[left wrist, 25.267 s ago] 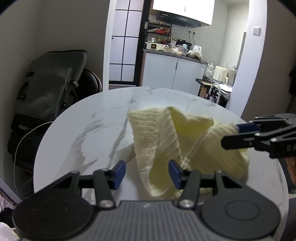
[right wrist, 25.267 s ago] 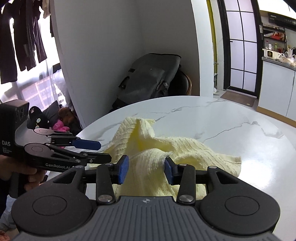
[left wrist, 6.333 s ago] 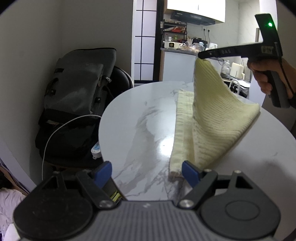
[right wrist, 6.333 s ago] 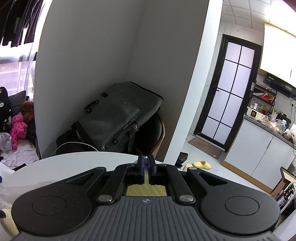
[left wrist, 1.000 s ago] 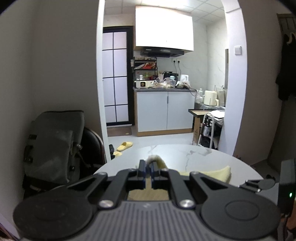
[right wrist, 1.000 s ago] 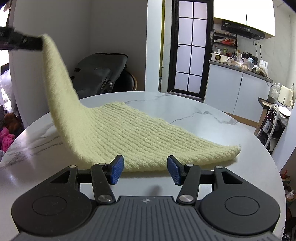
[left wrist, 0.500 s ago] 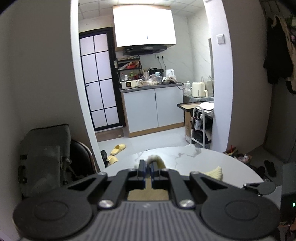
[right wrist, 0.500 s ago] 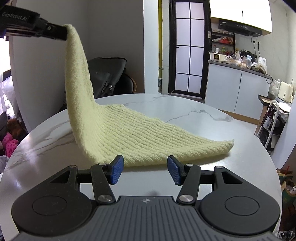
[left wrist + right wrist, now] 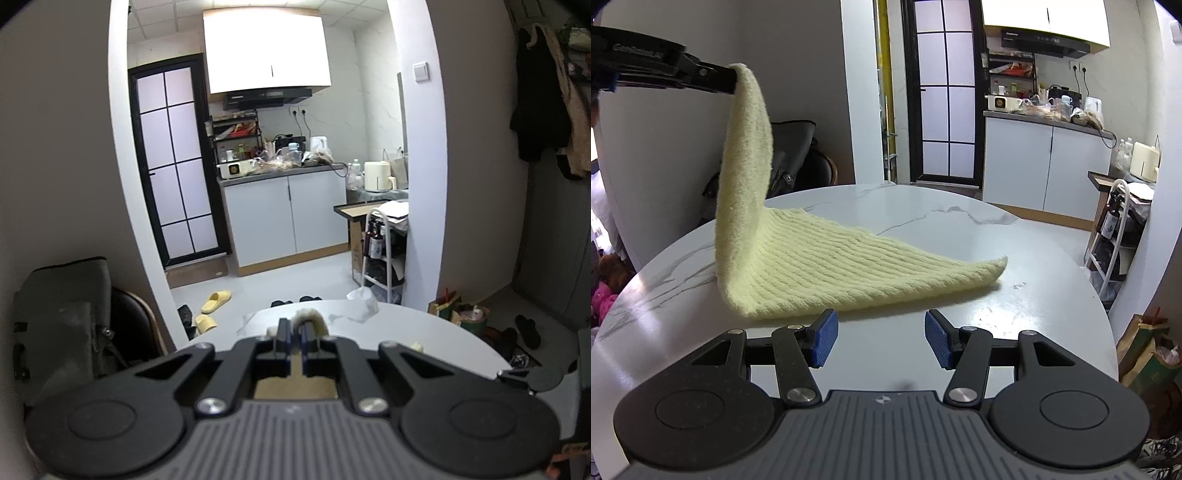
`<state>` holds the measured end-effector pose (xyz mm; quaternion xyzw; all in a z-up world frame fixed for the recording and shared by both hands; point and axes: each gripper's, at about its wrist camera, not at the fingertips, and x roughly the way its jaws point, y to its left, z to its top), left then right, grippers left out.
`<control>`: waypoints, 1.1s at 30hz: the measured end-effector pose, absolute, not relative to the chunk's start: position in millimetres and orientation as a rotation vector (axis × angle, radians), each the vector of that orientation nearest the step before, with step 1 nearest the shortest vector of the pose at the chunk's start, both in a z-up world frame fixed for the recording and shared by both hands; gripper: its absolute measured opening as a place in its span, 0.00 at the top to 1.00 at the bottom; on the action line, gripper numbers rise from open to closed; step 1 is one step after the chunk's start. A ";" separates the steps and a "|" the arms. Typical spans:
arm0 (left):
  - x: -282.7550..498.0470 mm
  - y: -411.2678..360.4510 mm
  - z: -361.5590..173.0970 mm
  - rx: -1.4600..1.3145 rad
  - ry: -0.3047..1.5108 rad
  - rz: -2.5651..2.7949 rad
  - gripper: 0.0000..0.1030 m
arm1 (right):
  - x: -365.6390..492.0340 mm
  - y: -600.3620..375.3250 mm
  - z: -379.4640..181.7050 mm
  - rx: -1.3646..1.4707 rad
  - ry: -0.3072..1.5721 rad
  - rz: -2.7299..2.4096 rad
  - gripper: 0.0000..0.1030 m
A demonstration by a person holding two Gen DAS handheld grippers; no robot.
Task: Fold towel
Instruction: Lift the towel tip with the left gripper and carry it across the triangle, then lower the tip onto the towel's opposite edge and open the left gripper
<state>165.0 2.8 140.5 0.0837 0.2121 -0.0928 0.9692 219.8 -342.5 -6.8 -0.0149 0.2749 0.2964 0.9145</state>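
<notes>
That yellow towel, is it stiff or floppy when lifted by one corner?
Probably floppy: the towel hangs limp from the left hand-held gripper and bends sharply where it meets the table. It seems light, since a small pinch holds it. Its ribbed knit likely resists slipping.

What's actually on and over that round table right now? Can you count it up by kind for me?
Yellow towel: 1, one corner lifted, the rest lying on the marble table.
Handheld grippers: 2, the left gripper with jaws shut on the towel's corner, the right gripper with jaws open and empty.
Total: 3 things.
</notes>
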 end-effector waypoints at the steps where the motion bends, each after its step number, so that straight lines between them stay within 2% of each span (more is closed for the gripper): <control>1: 167.5 -0.1 139.5 0.170 0.429 -0.193 0.95 | 219.6 -344.2 -7.0 -0.030 0.566 0.610 0.45; 33: 258.5 -69.3 62.5 0.185 0.557 -0.354 0.95 | 202.4 -358.1 -3.7 -0.024 0.527 0.651 0.43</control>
